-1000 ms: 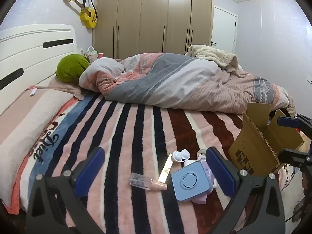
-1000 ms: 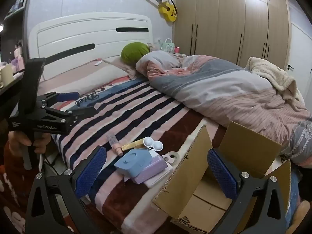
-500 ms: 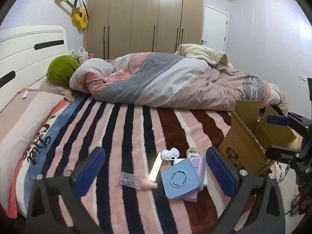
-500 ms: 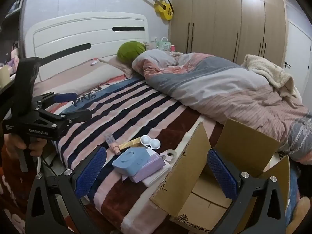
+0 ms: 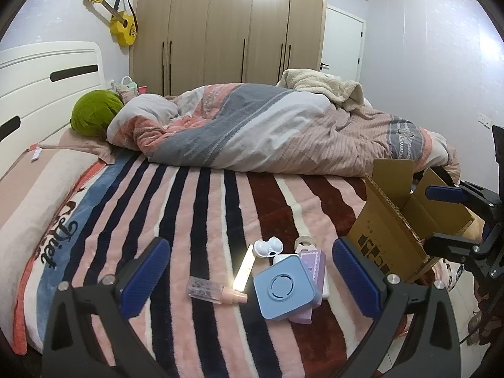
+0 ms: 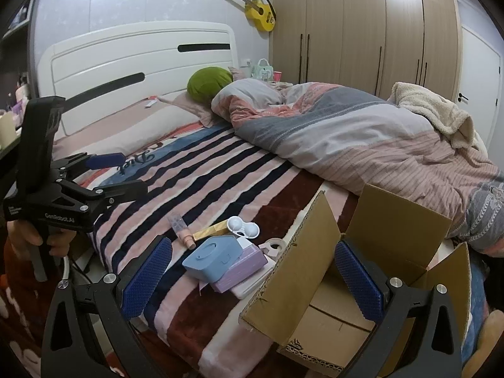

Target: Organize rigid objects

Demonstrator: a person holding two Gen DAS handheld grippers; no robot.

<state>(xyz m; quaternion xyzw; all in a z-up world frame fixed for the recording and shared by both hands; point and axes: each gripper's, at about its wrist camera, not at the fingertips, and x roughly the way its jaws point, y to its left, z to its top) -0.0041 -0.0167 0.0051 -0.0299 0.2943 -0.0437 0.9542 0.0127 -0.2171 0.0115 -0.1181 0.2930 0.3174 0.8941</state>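
Purple box (image 5: 312, 271) half hidden under blue box (image 5: 283, 289), lower centre on bed (image 5: 201, 208). Carton (image 6: 356, 264) cut off lower right. Left tool (image 5: 249, 271) and right tool (image 6: 252, 271) held wide, empty, above bed edge.

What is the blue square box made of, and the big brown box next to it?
The blue square box looks like smooth matte plastic: rounded molded corners, circular grooves. The big brown box is corrugated cardboard, probably; its flap edge shows wavy fluting.

Striped bed blanket (image 5: 201, 208) under a rumpled duvet (image 5: 267, 132), green pillow (image 5: 94, 116), clear bottle (image 5: 217, 293), gold stick (image 5: 244, 267), white case (image 5: 267, 247).
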